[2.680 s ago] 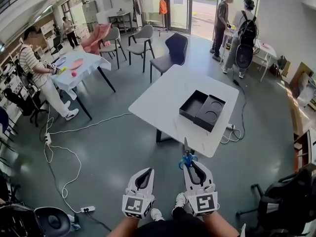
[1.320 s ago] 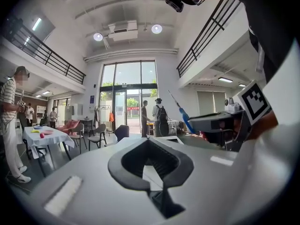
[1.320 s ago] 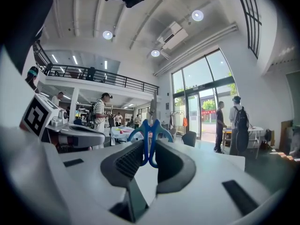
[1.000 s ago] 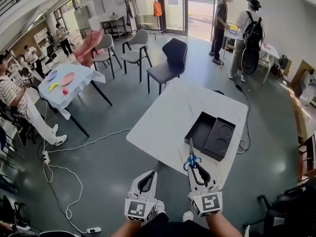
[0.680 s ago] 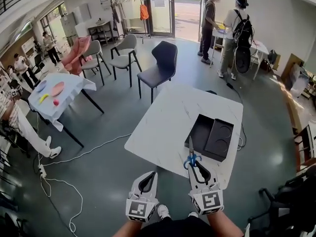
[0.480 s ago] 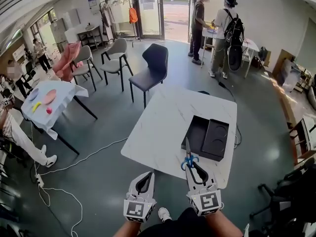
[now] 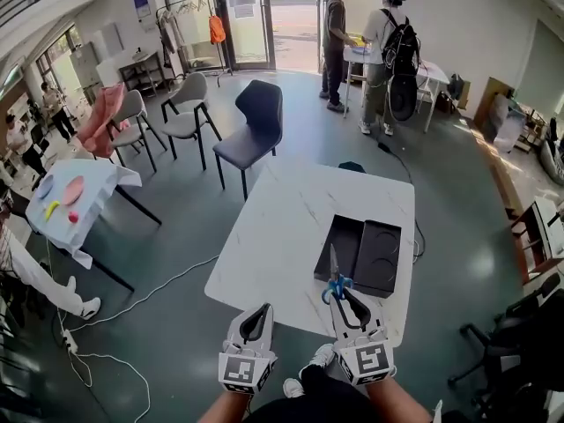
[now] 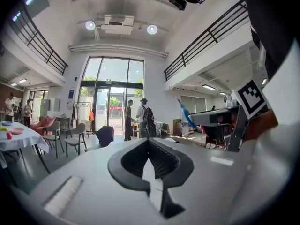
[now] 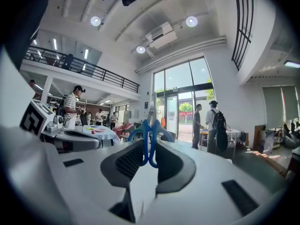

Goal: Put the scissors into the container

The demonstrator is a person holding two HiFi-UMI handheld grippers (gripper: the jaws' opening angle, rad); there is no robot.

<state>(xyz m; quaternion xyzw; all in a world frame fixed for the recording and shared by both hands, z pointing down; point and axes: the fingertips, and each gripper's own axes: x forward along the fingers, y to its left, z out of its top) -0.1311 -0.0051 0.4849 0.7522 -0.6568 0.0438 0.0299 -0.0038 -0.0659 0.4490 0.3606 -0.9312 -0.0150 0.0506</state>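
Observation:
My right gripper (image 7: 340,294) is shut on blue-handled scissors (image 7: 334,282), whose blades point up and away over the near edge of the white table (image 7: 273,236). In the right gripper view the scissors (image 9: 149,137) stand upright with their handles pinched in the right gripper (image 9: 150,146). The black container (image 7: 360,254), a tray with two compartments, lies on the table just beyond the scissor tips. My left gripper (image 7: 258,315) hangs level with the right one over the floor, shut and empty; the left gripper (image 8: 150,143) shows nothing between its fingers.
A dark chair (image 7: 251,126) and grey chairs (image 7: 189,104) stand beyond the table. Two people (image 7: 361,38) stand at a far table by the door. A cloth-covered table (image 7: 66,203) is at the left. A cable (image 7: 159,280) runs on the floor. An office chair (image 7: 520,342) is at the right.
The table and container have drawn nearer and slid left in the head view as the person walks up. Both grippers keep their pose; the scissors stay gripped.

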